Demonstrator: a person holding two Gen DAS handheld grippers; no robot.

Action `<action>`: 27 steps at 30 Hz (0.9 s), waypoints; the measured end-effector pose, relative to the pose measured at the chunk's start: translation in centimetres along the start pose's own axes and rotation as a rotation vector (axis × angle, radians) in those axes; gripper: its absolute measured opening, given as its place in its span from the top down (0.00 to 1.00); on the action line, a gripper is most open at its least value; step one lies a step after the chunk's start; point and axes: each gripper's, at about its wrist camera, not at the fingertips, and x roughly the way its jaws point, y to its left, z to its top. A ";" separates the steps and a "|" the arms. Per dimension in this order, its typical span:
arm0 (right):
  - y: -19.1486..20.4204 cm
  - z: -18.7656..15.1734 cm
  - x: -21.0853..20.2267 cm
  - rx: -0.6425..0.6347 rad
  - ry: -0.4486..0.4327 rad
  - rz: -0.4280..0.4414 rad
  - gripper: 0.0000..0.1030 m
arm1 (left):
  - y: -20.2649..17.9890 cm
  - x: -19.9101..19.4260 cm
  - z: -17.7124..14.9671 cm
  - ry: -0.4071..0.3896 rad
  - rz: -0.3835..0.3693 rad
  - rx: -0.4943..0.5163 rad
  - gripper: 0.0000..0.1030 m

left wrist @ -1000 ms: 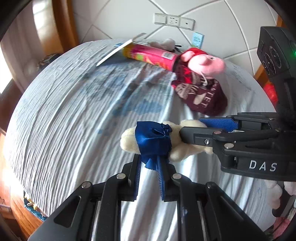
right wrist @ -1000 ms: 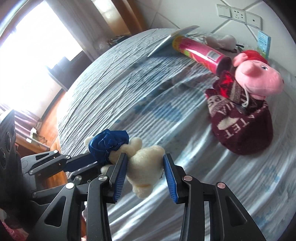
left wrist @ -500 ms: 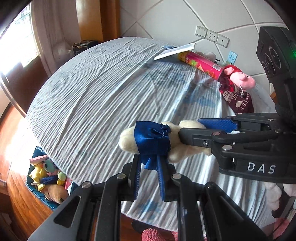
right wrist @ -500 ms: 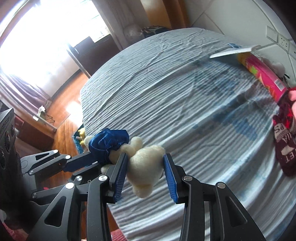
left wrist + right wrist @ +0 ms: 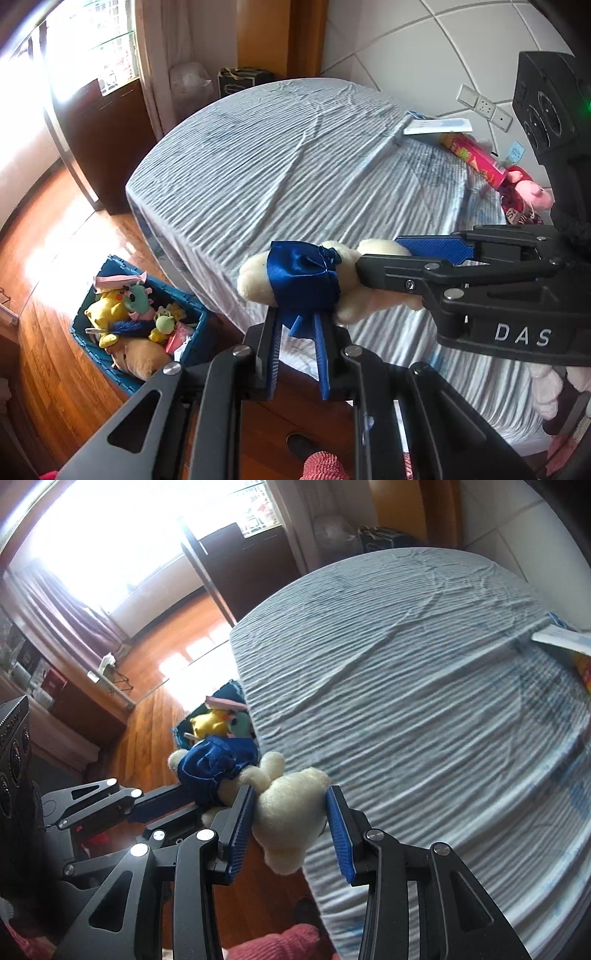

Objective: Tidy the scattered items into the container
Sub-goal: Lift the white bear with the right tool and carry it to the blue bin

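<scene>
Transport step — both grippers carry one cream plush toy [image 5: 354, 280] off the bed [image 5: 295, 177] edge, above the wood floor [image 5: 48, 362].

Left gripper [image 5: 295, 354]: jaws clenched on the toy's blue satin bow [image 5: 303, 277], pinching the hanging ribbon tails. Right gripper [image 5: 290, 829]: jaws clamped on the plush body, one pad each side. So the toy is airborne, held at two points, touching neither bed nor floor.

Target is the blue bin [image 5: 192, 354] on the floor beside the bed, low left in the left wrist view, already holding a yellow plush [image 5: 107, 306] and other toys. Toy is not over it yet.

Next move, my read: swing both grippers left and down together until the toy sits over the bin opening, then release both jaws. Keep the two moving in sync, or the ribbon grip could tear loose.

Still on the bed by the wall: pink tube can [image 5: 476, 158], pink pig plush [image 5: 532, 188].
</scene>
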 end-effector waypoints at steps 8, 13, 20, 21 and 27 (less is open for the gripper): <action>6.6 3.0 5.1 -0.115 0.050 0.077 0.62 | 7.7 -0.6 -1.7 0.009 0.079 -0.120 0.84; 10.5 5.0 9.1 -0.201 0.102 0.133 0.62 | 12.6 -0.3 -2.7 0.026 0.132 -0.219 0.84; 15.5 8.8 15.9 -0.344 0.185 0.217 0.62 | 19.6 1.5 -3.1 0.042 0.217 -0.370 0.84; 16.0 9.4 17.0 -0.362 0.198 0.227 0.62 | 20.5 2.0 -3.1 0.045 0.230 -0.388 0.84; 19.0 12.9 23.1 -0.460 0.270 0.289 0.62 | 25.4 4.4 -3.1 0.050 0.281 -0.501 0.84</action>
